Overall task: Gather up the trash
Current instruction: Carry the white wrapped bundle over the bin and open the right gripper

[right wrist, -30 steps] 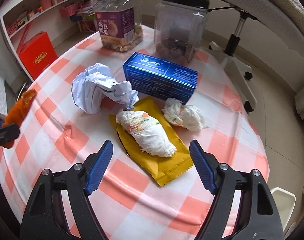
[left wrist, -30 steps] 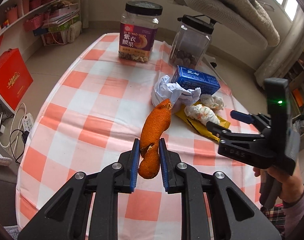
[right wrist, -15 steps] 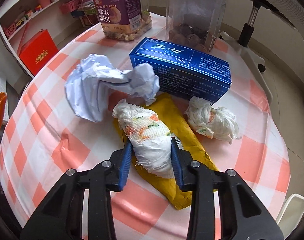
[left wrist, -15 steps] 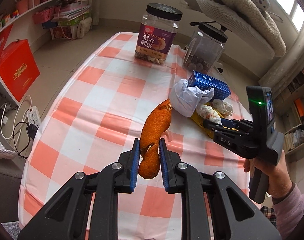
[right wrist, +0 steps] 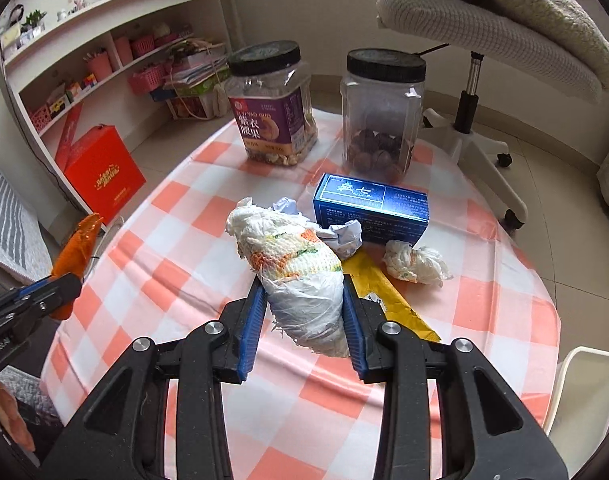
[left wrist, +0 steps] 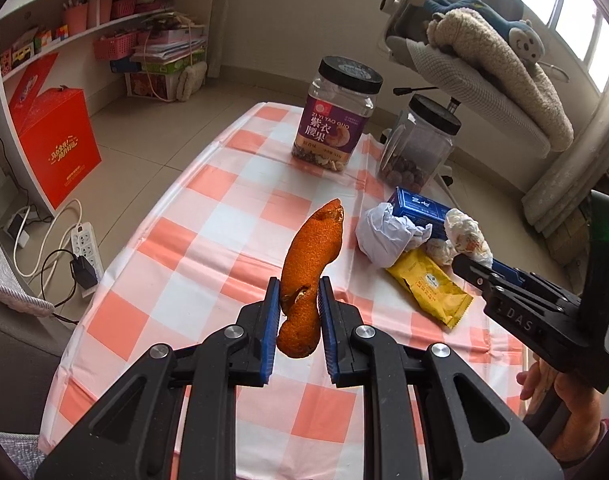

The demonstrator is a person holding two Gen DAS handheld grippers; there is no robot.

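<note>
Now my right tool has clamped the crumpled white tissue wad and lifted it off the yellow foil wrapper; my left tool keeps pinching the curled orange peel above the checked worktop. Both need binning next.

Your two wrist views look steeply down from close above the table's near edge, sharing its far-edge jars.
</note>
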